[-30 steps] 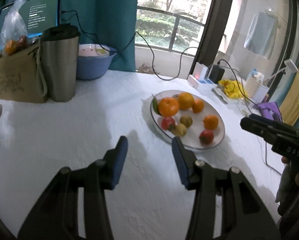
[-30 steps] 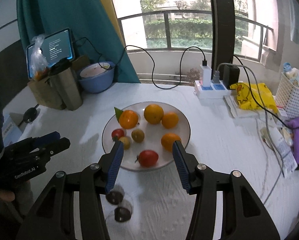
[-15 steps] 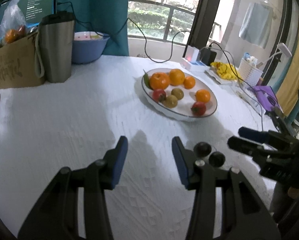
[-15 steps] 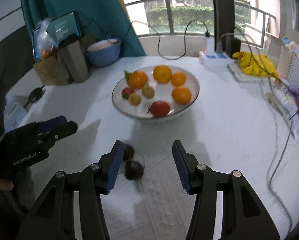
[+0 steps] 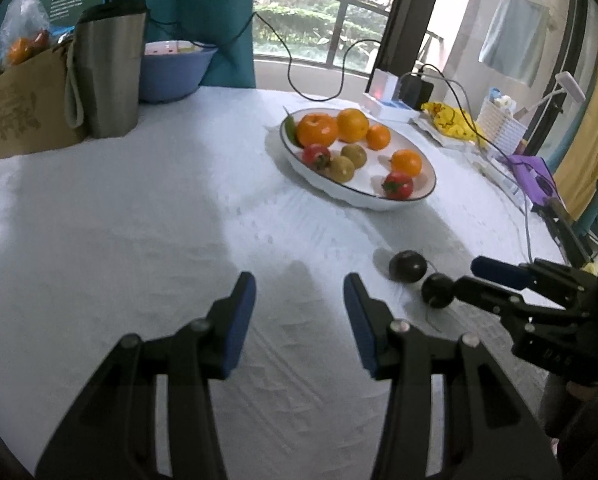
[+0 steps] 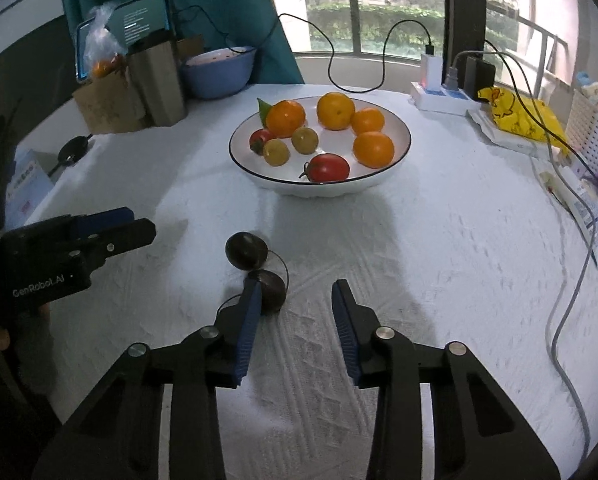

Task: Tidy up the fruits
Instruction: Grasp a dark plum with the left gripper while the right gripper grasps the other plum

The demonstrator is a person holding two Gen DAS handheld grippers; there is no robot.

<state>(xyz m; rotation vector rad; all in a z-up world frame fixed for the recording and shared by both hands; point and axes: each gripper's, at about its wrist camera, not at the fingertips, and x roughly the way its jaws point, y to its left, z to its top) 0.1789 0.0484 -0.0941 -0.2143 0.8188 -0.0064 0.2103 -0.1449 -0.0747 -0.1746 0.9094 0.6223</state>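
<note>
Most fruit already sits in the white bowl (image 6: 395, 162) mid-table, while two dark passion fruits (image 6: 246, 250) remain on the tablecloth (image 6: 439, 280) toward its near edge; the right gripper (image 6: 293, 320) and the left gripper (image 5: 299, 316) are both wide open, holding nothing.

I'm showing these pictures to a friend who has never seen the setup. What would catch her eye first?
Most striking is the white black-rimmed bowl mid-table, heaped with bright orange citrus fruits, red tomatoes and small yellow-green fruits. Nearer the camera, two dark round fruits lie on the white tablecloth, right by the open right gripper. At the back left stands a steel tumbler beside a blue bowl.
</note>
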